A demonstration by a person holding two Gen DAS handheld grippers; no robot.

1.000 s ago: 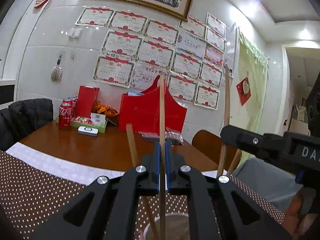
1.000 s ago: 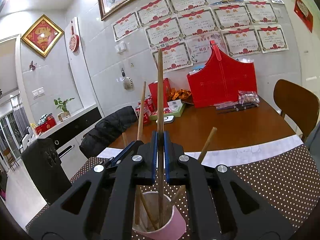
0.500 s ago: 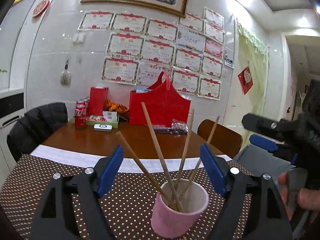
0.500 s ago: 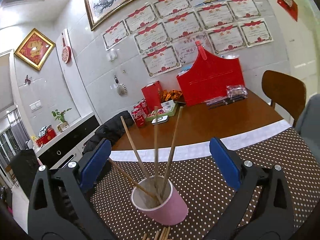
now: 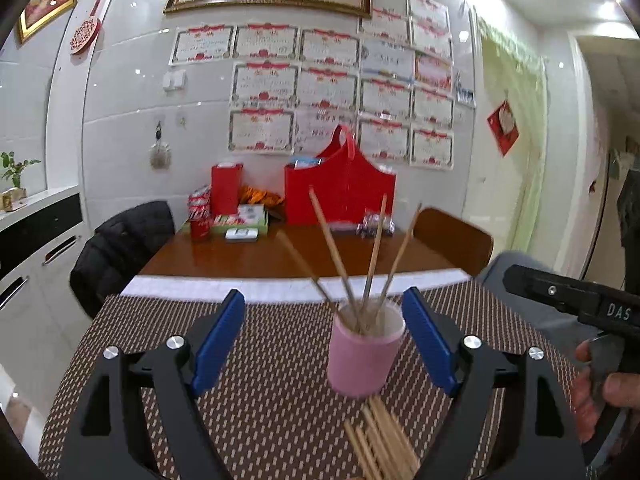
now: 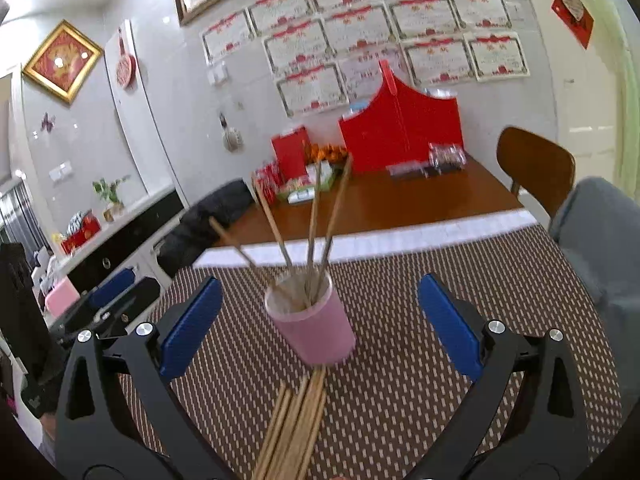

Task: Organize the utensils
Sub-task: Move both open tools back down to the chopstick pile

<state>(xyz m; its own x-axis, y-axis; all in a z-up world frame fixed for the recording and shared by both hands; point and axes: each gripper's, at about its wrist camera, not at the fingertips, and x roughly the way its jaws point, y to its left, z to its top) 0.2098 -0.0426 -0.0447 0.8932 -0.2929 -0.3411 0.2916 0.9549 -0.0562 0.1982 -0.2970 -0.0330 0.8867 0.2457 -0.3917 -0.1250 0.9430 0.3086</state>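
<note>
A pink cup [image 5: 363,354] stands on the dotted brown placemat [image 5: 272,400] and holds several wooden chopsticks [image 5: 340,264] that lean outwards. It also shows in the right wrist view [image 6: 314,326] with its chopsticks [image 6: 312,220]. A bundle of loose chopsticks [image 5: 380,444] lies flat on the mat in front of the cup, also in the right wrist view [image 6: 294,424]. My left gripper [image 5: 324,336] is open and empty, just short of the cup. My right gripper [image 6: 320,320] is open and empty, its fingers either side of the cup at a distance.
The right gripper's body [image 5: 576,300] and the hand holding it show at the right of the left wrist view. Beyond the mat the wooden table [image 5: 280,256] carries a red bag [image 5: 340,192], cans and boxes. A brown chair [image 6: 536,168] and a black jacket [image 5: 120,240] flank it.
Both grippers were shut on a chopstick each over the cup; they have opened, left the chopsticks in the cup, and drawn back towards me.
</note>
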